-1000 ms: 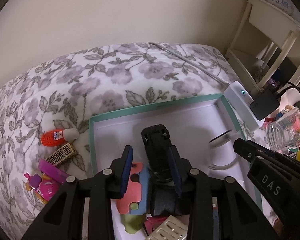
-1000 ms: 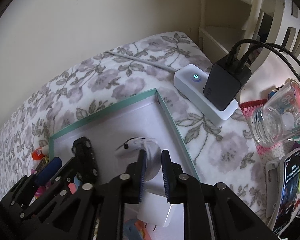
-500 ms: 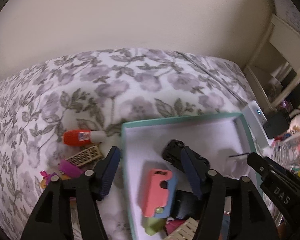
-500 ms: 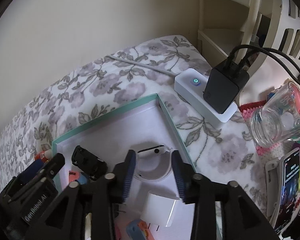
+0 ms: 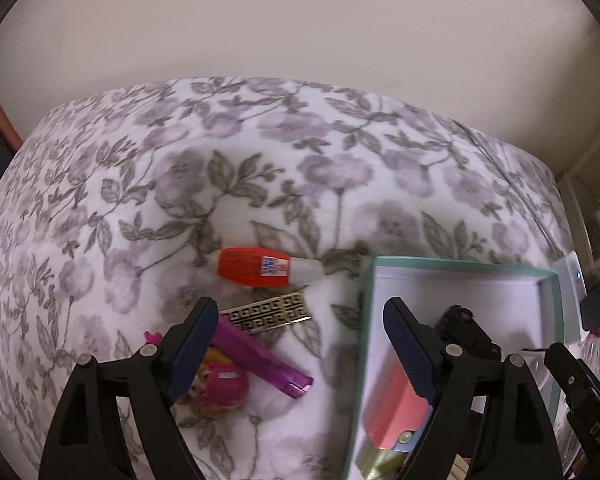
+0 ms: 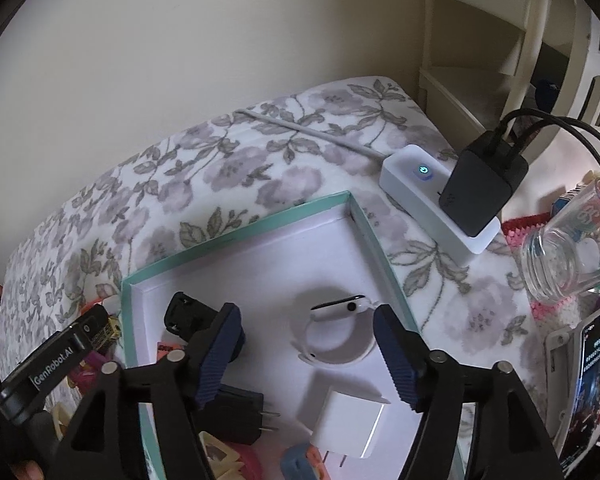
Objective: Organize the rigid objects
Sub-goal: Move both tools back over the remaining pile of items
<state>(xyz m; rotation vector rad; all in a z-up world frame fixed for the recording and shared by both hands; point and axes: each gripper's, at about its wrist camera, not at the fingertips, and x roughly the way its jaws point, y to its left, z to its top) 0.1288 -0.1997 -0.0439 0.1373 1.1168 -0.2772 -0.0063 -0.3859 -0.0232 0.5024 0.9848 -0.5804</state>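
Observation:
My left gripper (image 5: 300, 316) hangs above the flowered bedspread with its jaws opening and nothing held. Below it lie a gold patterned bar (image 5: 268, 314), an orange glue bottle (image 5: 256, 268), a purple bar (image 5: 260, 356) and a pink toy (image 5: 220, 384). To its right stands a teal-rimmed white box (image 5: 366, 320) holding a black object (image 5: 464, 328) and a pink and blue item (image 5: 392, 412). My right gripper (image 6: 308, 316) is over the box (image 6: 236, 236), its jaws also opening. A white watch (image 6: 340, 308) lies between them untouched, near a white charger (image 6: 348, 420) and a black plug (image 6: 240, 412).
A white power strip (image 6: 412, 196) with a black charger (image 6: 484, 188) and cables lies right of the box. A glass jar (image 6: 568, 256) on its side and a phone (image 6: 592, 380) are at the far right. A wall runs behind the bed, and cream furniture stands beyond the strip.
Both grippers have opened. The left let go of the black object in the box and swung left over the loose items. The right released the white watch, which now lies in the box.

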